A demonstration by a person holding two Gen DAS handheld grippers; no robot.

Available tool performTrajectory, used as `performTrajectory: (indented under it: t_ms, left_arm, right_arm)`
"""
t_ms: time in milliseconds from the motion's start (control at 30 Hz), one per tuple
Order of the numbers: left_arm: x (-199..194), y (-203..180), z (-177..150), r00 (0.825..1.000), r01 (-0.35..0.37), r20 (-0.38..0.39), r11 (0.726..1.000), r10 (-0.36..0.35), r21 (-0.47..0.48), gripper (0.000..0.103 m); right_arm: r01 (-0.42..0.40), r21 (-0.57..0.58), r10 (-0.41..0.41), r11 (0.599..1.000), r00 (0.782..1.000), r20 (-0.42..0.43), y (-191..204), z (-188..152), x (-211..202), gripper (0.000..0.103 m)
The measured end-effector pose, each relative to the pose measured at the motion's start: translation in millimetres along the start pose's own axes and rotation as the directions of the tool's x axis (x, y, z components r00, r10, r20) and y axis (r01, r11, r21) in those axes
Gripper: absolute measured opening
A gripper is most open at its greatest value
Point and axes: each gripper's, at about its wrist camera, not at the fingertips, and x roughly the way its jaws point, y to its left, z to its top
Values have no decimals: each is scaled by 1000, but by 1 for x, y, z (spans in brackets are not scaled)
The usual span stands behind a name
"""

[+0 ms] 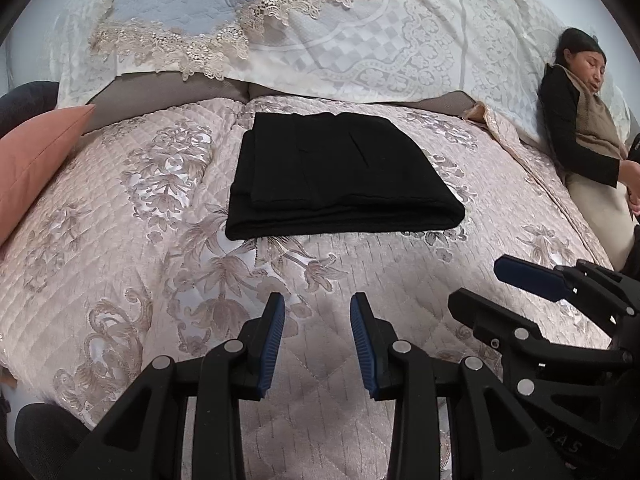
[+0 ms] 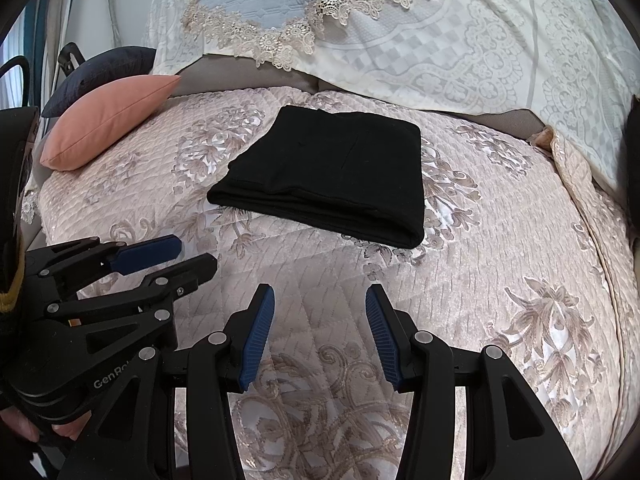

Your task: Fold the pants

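- The black pants (image 1: pixel 340 176) lie folded into a thick flat rectangle on the bed cover (image 1: pixel 120 240), out ahead of me and touching neither gripper.
- My left gripper (image 1: pixel 318 344) hangs above bare quilted cover, its blue fingers (image 1: pixel 274 344) spread apart with nothing between them.
- My right gripper (image 2: pixel 320 336) sits just beside the left one, its fingers (image 2: pixel 258 340) also spread and empty over the cover.
- In the right wrist view, the folded edge of the pants faces me, layers stacked.
- A pink pillow (image 2: pixel 108 120) rests at the cover's left edge, well apart from the pants.
- A lace-trimmed white spread (image 1: pixel 360 40) covers the backrest behind.
- A person (image 1: pixel 588 120) in a dark top leans at the far right.
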Motion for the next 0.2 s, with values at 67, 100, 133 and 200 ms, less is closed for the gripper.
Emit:
performTrajectory:
  t_ms: [67, 100, 133, 200]
  left_arm:
    - [0, 0, 0, 1000, -4, 7, 1000, 4, -2, 38]
    - [0, 0, 1, 1000, -3, 6, 1000, 3, -4, 41]
    - [0, 0, 1, 1000, -2, 5, 1000, 3, -6, 41]
    - [0, 1, 1, 1000, -5, 6, 1000, 6, -8, 41]
  right_arm:
    - [1, -1, -1, 1000, 1000, -1, 0, 0, 0, 48]
    - [2, -1, -2, 1000, 1000, 0, 0, 0, 0, 48]
    - [1, 1, -1, 1000, 1000, 0, 0, 0, 0, 48]
    - [1, 3, -1, 1000, 1000, 0, -3, -1, 0, 48]
